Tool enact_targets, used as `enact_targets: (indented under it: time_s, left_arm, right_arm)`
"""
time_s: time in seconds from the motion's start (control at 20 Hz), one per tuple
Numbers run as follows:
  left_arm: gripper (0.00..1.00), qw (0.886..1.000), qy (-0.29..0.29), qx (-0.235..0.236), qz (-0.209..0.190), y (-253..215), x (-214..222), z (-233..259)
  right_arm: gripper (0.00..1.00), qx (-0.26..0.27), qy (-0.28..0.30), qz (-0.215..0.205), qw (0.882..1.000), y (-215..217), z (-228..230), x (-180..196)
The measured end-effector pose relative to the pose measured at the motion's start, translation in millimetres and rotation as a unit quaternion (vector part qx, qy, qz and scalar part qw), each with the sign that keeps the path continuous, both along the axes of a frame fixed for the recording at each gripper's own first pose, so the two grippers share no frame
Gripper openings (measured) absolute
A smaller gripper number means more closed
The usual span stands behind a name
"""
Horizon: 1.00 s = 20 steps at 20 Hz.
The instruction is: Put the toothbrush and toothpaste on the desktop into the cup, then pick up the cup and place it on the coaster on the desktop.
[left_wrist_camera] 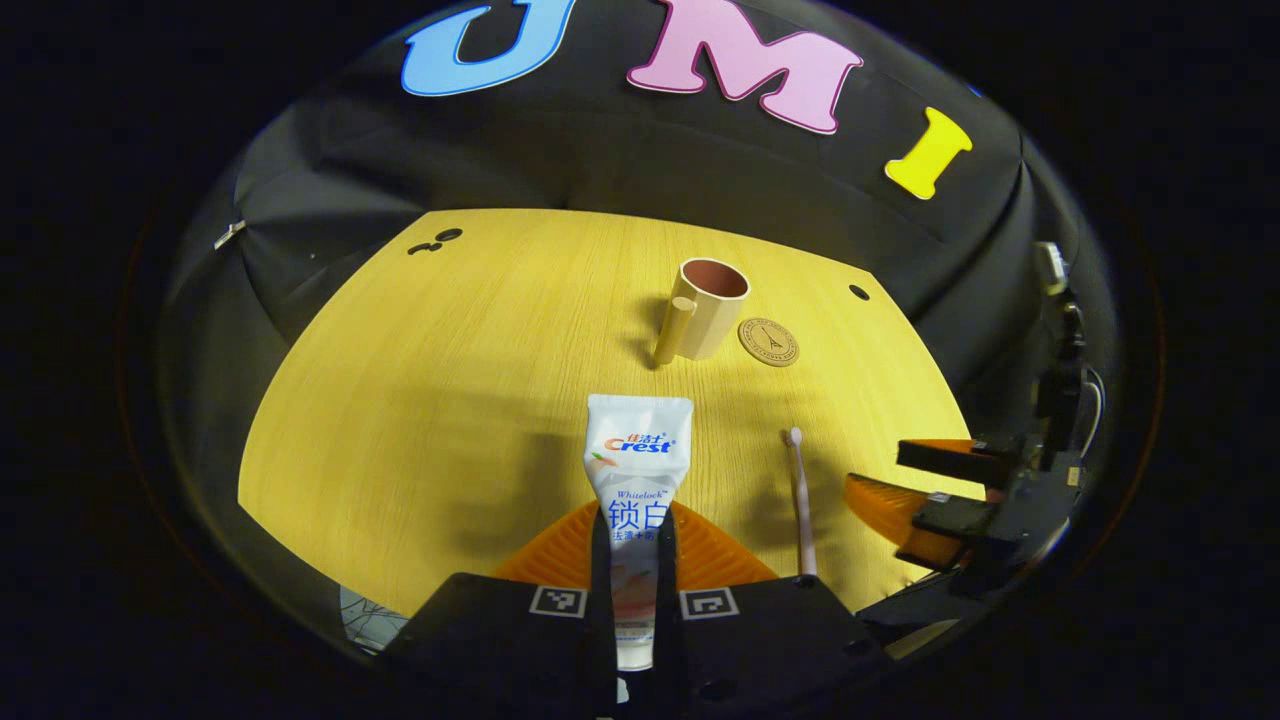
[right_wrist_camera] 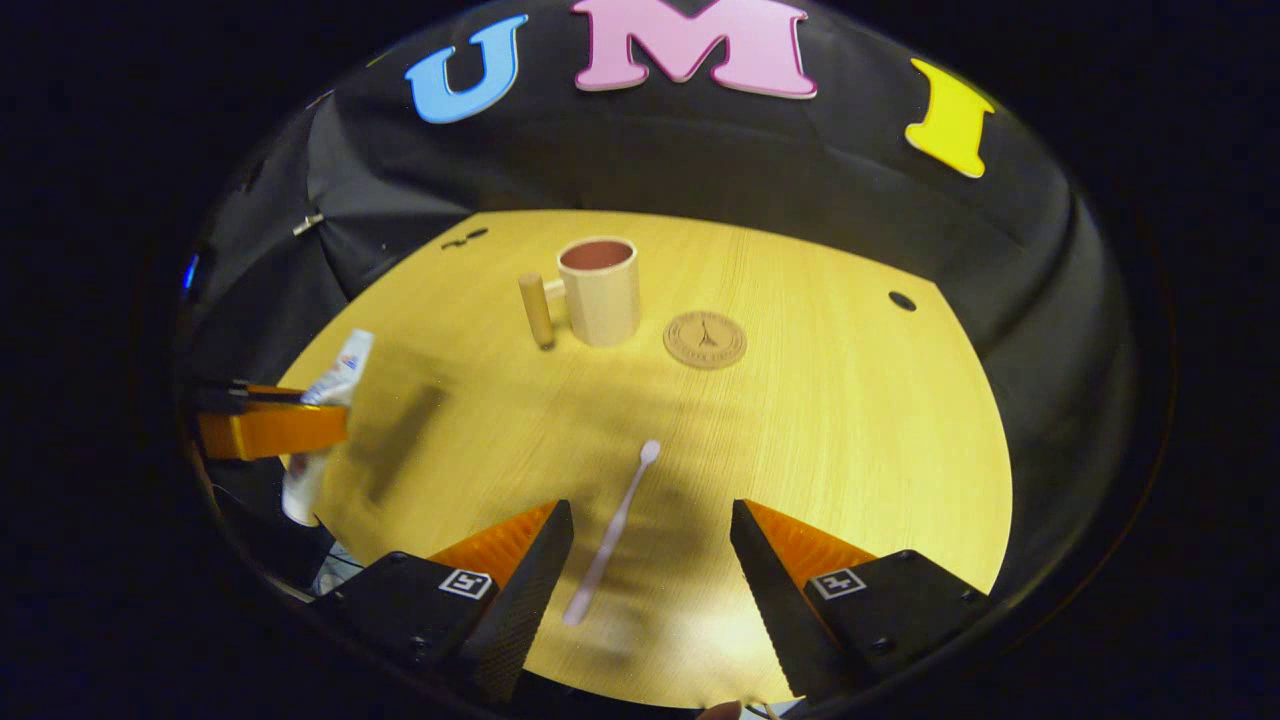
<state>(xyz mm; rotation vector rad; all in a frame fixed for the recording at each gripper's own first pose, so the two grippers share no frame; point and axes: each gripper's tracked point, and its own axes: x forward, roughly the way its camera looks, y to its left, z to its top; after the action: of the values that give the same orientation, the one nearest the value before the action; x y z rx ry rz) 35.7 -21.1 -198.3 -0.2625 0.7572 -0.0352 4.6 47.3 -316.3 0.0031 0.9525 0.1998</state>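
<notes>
The toothpaste (left_wrist_camera: 637, 470) is pinched between the closed fingers of the left gripper (left_wrist_camera: 634, 560), lifted above the desktop (left_wrist_camera: 420, 400). At 12 o'clock from it stands the cup (left_wrist_camera: 708, 308), the coaster (left_wrist_camera: 768, 341) just beside it at 3 o'clock. The toothbrush (right_wrist_camera: 612, 530) lies flat between the wide-open fingers of the right gripper (right_wrist_camera: 650, 560), untouched.

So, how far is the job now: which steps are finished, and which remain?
Nothing is in the cup yet; it stands empty beside the coaster, not on it. In hand: the left gripper is shut on the toothpaste, lifted off the table. The right gripper is open around the toothbrush, which lies on the table. Left: both items into the cup, then the cup onto the coaster.
</notes>
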Motion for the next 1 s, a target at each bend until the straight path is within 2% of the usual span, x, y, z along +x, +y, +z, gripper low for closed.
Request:
enact_targets:
  time_s: [0.2,0.25,0.3,0.5,0.65,0.7,0.75,0.8,0.85,0.9,1.0]
  left_arm:
    - [0.2,1.0,0.005,-0.004,0.011,3.7,-12.8,0.1]
    - [0.19,1.0,0.007,-0.003,0.013,4.8,-14.9,-0.3]
    - [0.19,1.0,0.009,-0.004,0.016,5.4,-17.3,-1.5]
    - [0.19,1.0,0.012,-0.005,0.024,7.7,-20.3,-3.1]
    - [0.19,1.0,0.014,-0.003,0.025,9.3,-19.9,-4.2]
    - [0.19,1.0,0.014,-0.003,0.024,9.5,-20.3,-4.6]
    - [0.19,1.0,0.014,-0.003,0.024,9.9,-19.1,-4.1]
    - [0.19,1.0,0.015,-0.005,0.024,10.2,-18.5,-4.6]
    - [0.19,1.0,0.015,-0.006,0.023,10.4,-17.5,-5.3]
    - [0.19,1.0,0.016,-0.006,0.023,10.3,-17.1,-6.0]
    - [0.19,1.0,0.016,-0.009,0.02,10.4,-13.5,-6.7]
  right_arm:
    - [0.93,0.001,0.051,0.004,0.999,13.5,-28.2,2.7]
    - [0.78,0.004,0.06,0.004,0.998,16.2,-32.3,4.9]
    - [0.86,0.005,0.067,0.002,0.998,18.7,-37.6,7.9]
    - [0.79,0.003,0.099,-0.006,0.995,23.8,-50.5,11.9]
    - [0.66,0.002,0.12,-0.015,0.993,26.8,-59.1,12.4]
    - [0.54,-0.003,0.129,-0.017,0.992,26.3,-61.4,9.6]
    - [0.58,-0.008,0.138,-0.02,0.99,25.8,-63.9,7.4]
    - [0.54,-0.014,0.145,-0.026,0.989,24.3,-64.9,6.8]
    - [0.46,-0.016,0.144,-0.033,0.989,24.3,-64.0,9.3]
    - [0.43,-0.016,0.15,-0.041,0.988,25.6,-64.7,9.6]
    - [0.3,-0.015,0.155,-0.044,0.987,26.3,-65.7,9.3]
